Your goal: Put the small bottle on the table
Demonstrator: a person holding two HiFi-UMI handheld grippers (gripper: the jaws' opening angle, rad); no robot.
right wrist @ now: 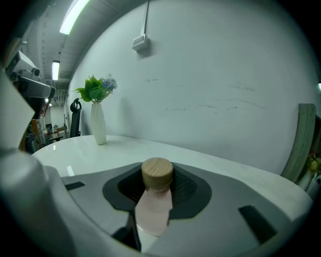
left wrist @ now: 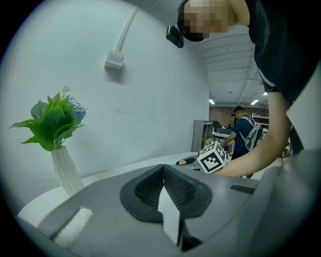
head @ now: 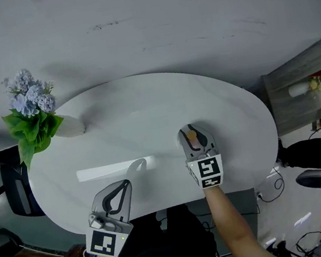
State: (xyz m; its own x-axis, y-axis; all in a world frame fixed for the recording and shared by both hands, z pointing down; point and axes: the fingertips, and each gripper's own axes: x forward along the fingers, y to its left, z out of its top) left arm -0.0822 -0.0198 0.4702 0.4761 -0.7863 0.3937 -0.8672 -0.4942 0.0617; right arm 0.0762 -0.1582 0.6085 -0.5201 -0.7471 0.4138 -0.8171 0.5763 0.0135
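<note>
A small pale pink bottle (right wrist: 154, 208) with a wooden cap (right wrist: 157, 173) stands upright between the jaws of my right gripper (right wrist: 156, 201), which is shut on it. In the head view the right gripper (head: 196, 143) hovers over the right middle of the white oval table (head: 146, 115), and the bottle's cap (head: 191, 133) shows between its jaws. My left gripper (head: 118, 198) is over the table's front edge, jaws shut together with nothing in them. In the left gripper view the pads (left wrist: 163, 186) meet.
A white vase (head: 70, 125) with blue flowers and green leaves (head: 30, 110) stands at the table's left end. A dark chair (head: 12, 186) is left of the table. A grey cabinet (head: 304, 79) and cables lie to the right. A person stands far off (left wrist: 244, 133).
</note>
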